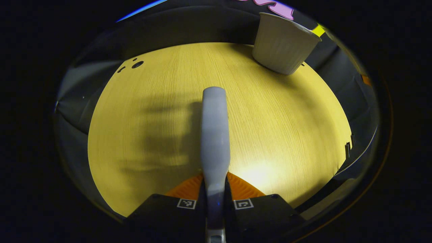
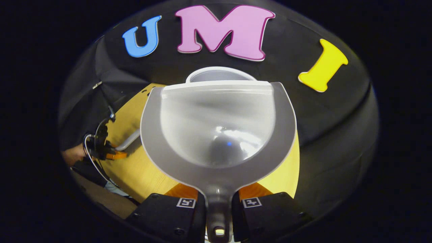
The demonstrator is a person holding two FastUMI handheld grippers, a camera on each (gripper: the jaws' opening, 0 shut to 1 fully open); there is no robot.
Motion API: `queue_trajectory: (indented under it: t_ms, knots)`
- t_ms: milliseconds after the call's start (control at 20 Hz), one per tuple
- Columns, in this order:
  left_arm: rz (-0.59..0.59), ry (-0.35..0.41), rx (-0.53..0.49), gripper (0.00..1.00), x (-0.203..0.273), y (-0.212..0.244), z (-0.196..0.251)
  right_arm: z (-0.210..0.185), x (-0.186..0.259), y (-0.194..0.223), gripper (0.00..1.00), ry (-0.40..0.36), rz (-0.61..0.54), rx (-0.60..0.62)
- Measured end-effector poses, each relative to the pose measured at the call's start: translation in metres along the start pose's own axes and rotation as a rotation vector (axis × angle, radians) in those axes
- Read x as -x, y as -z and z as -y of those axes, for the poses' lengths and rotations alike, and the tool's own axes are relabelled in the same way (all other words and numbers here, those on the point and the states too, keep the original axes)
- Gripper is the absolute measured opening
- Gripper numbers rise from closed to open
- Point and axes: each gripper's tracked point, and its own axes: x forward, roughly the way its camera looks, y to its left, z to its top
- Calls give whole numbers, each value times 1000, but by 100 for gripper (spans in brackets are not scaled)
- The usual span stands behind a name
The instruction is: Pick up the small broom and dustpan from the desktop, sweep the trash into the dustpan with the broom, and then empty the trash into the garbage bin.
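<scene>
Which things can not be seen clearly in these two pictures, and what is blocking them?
- Garbage bin inside, right gripper view: the dustpan covers all but the rim; the bin in the left gripper view is seen from the side.
- Broom bristles, left gripper view: only its handle shows.
- Trash: none can be made out on the desktop or in the dustpan.
- Left gripper, right gripper view: too small and dark to judge.

You see a pale grey broom (image 1: 214, 135) over a yellow wood-grain tabletop (image 1: 287, 128), a ribbed off-white garbage bin (image 1: 281, 44), and a translucent grey dustpan (image 2: 217, 128).
</scene>
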Motion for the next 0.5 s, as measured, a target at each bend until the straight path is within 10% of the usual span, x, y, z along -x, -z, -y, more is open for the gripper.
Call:
queue_trajectory:
  t_ms: [500]
  knots:
    - [-6, 30, -40, 26, 2, -3, -2, -69, -82, 143, 35, -54, -271, 12]
